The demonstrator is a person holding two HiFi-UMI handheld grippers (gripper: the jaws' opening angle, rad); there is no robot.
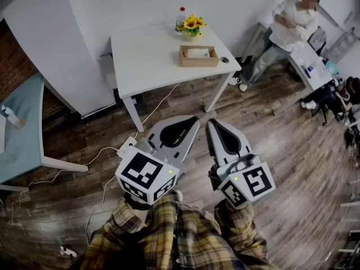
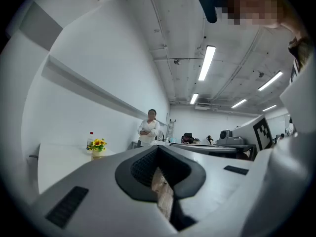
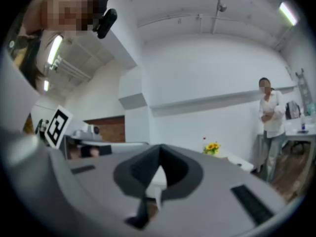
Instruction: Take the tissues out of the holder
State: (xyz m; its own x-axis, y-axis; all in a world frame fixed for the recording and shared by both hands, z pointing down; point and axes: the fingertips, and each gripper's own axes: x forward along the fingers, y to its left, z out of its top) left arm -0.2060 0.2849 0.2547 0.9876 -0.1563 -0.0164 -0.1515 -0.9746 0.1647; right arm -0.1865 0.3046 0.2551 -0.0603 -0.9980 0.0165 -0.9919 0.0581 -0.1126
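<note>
Head view: the grey left gripper (image 1: 191, 120) and grey right gripper (image 1: 214, 124) hover level over dark plank flooring (image 1: 270, 151), well apart from the white square table (image 1: 140, 61). On the table stands the wooden box holder (image 1: 198, 62), with white tissues (image 1: 197, 53) inside.
Left gripper view: jaw tips pressed together.
Right gripper view: jaw tips likewise together.

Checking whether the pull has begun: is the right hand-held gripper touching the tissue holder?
Apart. The head view shows the right hand-held gripper over the floor, well short of the tissue holder on the table.

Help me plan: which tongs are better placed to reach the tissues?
Right, slightly: the tan wooden tissue holder sits toward the white table's right end, the right tongs' side, though far off.
</note>
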